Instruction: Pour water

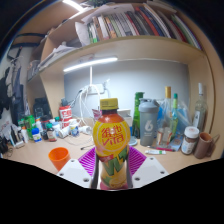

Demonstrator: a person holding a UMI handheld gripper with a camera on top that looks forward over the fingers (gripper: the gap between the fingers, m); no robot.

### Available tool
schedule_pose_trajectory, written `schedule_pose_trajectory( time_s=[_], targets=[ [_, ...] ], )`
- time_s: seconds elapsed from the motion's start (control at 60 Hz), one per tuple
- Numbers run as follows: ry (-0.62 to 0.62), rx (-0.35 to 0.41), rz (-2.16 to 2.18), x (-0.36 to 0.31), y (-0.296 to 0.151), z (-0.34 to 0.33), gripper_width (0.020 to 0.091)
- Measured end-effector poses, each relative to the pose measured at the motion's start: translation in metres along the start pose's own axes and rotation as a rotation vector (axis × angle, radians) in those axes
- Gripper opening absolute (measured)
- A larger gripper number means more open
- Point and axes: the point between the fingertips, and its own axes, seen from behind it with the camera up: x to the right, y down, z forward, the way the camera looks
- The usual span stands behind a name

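Note:
A Vita drink bottle (112, 142) with a red cap and a yellow and green label stands upright between my fingers, lifted above the wooden desk. My gripper (112, 170) is shut on it, with the purple pads (88, 160) pressing both sides of its lower body. An orange cup (59, 157) stands on the desk (35, 160) to the left of the bottle, a little beyond my left finger. The bottle's base is hidden below my fingers.
Many bottles and jars crowd the back of the desk: small ones at the left (45, 128), taller green and clear ones at the right (160, 118). A brown cup (205, 145) stands at the far right. A bookshelf (130, 25) hangs overhead.

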Motion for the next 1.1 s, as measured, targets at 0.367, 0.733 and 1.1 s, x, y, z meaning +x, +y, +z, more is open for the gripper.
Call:
schedule_pose_trajectory(
  time_s=[0.367, 0.733, 1.1],
  targets=[
    [-0.031, 0.017, -0.004, 0.001, 0.026, 0.001, 0.0436],
    [-0.006, -0.037, -0.004, 0.014, 0.032, -0.024, 0.0842],
    [0.0, -0.014, -0.073, -0.002, 0.053, -0.177, 0.0847]
  ],
)
